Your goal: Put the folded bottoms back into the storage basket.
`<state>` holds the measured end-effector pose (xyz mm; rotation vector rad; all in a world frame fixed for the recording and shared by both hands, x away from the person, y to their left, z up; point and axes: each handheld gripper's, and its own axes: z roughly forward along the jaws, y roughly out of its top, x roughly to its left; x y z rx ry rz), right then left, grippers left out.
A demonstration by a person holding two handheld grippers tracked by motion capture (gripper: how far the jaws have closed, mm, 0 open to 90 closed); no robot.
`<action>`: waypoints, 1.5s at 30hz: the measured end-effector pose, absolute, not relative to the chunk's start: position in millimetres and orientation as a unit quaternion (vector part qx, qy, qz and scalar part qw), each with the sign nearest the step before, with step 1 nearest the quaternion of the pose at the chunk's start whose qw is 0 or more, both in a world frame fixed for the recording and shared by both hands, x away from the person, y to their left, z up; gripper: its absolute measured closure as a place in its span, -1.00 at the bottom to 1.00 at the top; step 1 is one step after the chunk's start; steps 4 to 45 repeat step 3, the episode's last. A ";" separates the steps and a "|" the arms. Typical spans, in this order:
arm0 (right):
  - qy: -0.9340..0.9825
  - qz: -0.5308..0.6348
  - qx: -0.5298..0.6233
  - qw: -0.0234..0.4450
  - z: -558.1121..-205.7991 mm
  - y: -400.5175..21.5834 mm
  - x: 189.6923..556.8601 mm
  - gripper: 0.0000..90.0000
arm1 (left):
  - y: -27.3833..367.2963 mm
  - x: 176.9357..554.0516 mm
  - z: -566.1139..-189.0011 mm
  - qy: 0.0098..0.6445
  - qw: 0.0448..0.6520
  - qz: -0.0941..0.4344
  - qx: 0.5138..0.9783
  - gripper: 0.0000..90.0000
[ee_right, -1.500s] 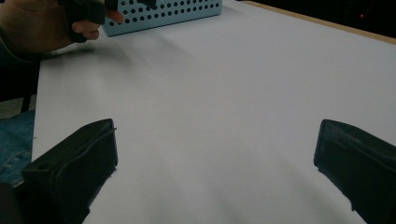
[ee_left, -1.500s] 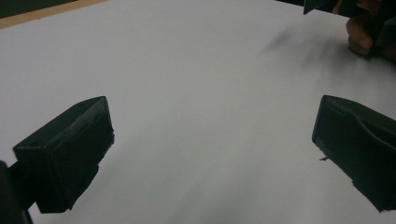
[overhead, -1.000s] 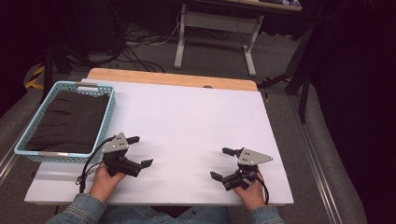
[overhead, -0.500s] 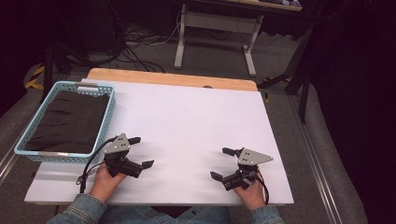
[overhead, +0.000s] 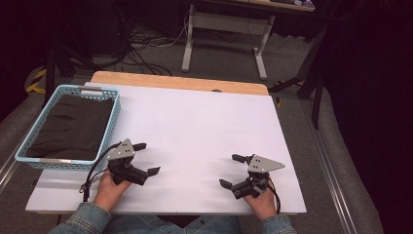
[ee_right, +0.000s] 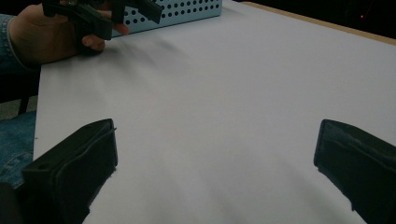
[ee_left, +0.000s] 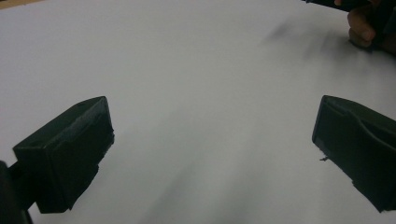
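My left gripper [overhead: 146,158] rests low over the white table [overhead: 195,122] near its front left, held in a hand, jaws wide apart with nothing between them. In the left gripper view its two black jaws frame bare white surface [ee_left: 210,140]. My right gripper [overhead: 232,170] sits near the front right, also open and empty. Its own view looks across the table toward the left gripper [ee_right: 102,16] and the hand [ee_right: 42,32] holding it. A light blue perforated basket [overhead: 109,129] stands at the table's left edge with a black folded cloth [overhead: 73,126] inside.
The basket's wall [ee_right: 187,11] lies just beyond the left hand. A wooden strip [overhead: 180,82] runs along the table's far edge. Behind it are a desk frame [overhead: 224,44] and cables [overhead: 141,44] on the floor. Denim sleeves [overhead: 83,219] enter at the bottom.
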<state>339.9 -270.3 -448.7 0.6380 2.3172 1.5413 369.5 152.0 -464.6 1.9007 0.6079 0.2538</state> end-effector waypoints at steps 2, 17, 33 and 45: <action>0.803 0.534 0.221 0.143 -448.7 -270.3 339.8 -0.99 | 151.7 369.4 -464.6 0.254 0.534 0.110 0.799 -1.00; 0.803 0.534 0.221 0.143 -448.7 -270.3 339.8 -0.99 | 151.6 369.3 -464.6 0.253 0.533 0.111 0.800 -1.00; 0.803 0.534 0.221 0.143 -448.7 -270.3 339.8 -0.99 | 151.6 369.3 -464.6 0.253 0.533 0.111 0.800 -1.00; 0.803 0.534 0.221 0.143 -448.7 -270.3 339.8 -0.99 | 151.6 369.3 -464.6 0.253 0.533 0.111 0.800 -1.00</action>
